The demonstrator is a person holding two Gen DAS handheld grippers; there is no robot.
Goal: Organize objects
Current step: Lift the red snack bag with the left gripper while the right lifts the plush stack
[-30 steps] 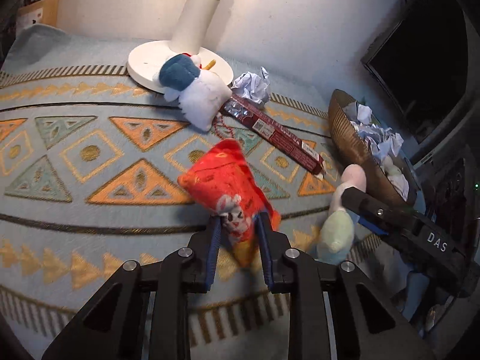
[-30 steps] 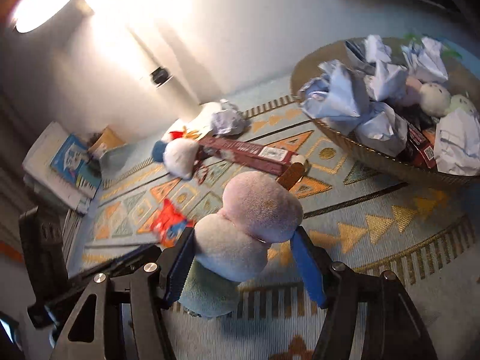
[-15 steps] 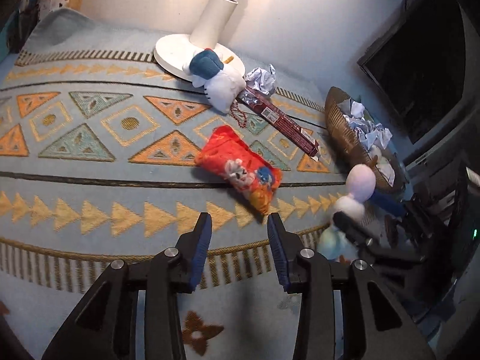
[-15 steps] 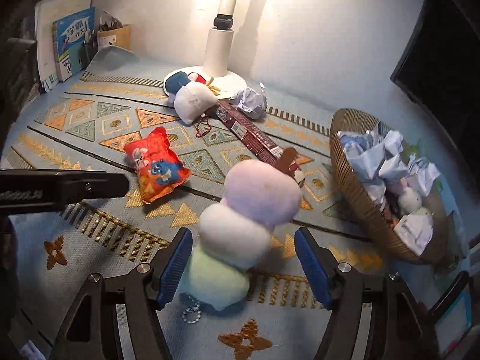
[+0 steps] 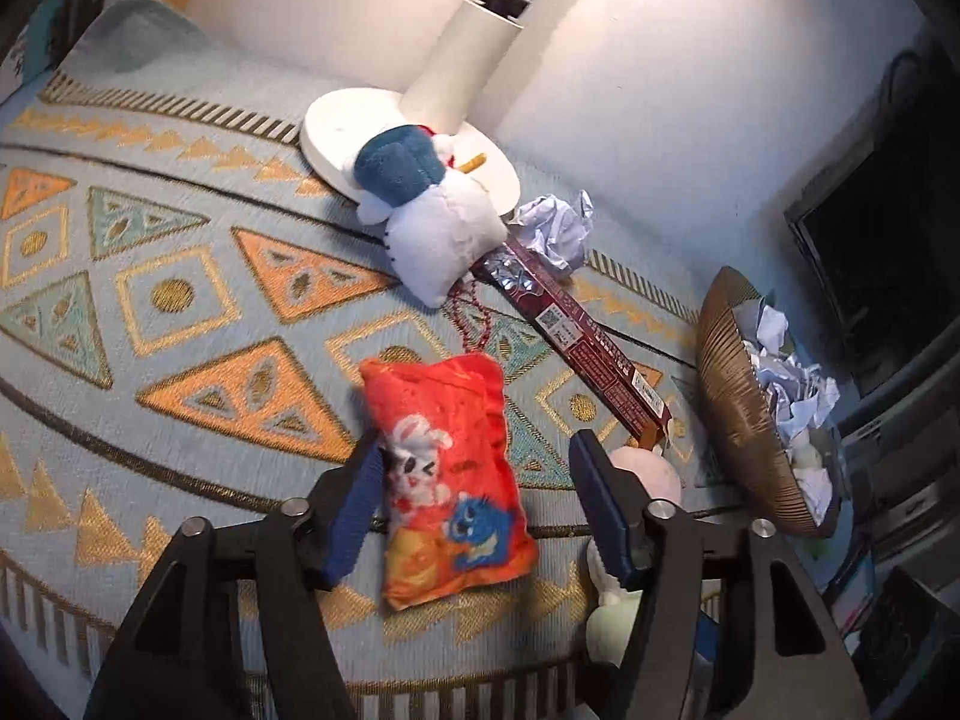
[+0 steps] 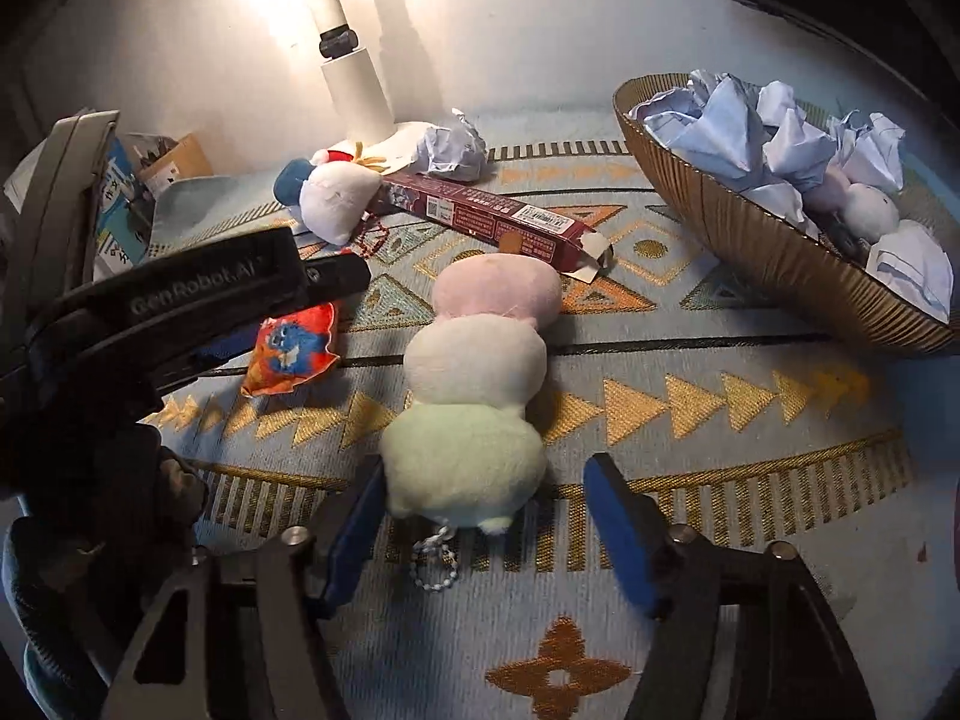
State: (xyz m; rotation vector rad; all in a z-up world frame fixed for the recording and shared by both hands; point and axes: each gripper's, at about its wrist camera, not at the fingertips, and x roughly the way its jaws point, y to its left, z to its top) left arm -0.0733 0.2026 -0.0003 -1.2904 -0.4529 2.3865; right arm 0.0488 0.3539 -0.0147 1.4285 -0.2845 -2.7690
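You are working in a lived-in home room, its patterned woven rug [image 6: 690, 372], white lamp [image 6: 354, 96] and soft toys [image 6: 474, 384] showing it.

Your surface: patterned rug [image 6: 720, 372] | lying on it: red plush pouch [image 5: 447, 468], three-ball plush [image 6: 474, 384], snowman plush [image 5: 432, 222], maroon box [image 6: 492, 219], crumpled paper [image 6: 450, 144], lamp base [image 5: 336, 132], woven basket [image 6: 750, 228]

The patterned cloth [image 5: 150, 300] lies bare toward its left edge. Along the back edge the lamp base [image 5: 336, 126], white plush [image 5: 444, 234] and long box [image 5: 576, 336] crowd together; the basket [image 6: 750, 228] blocks the right edge.
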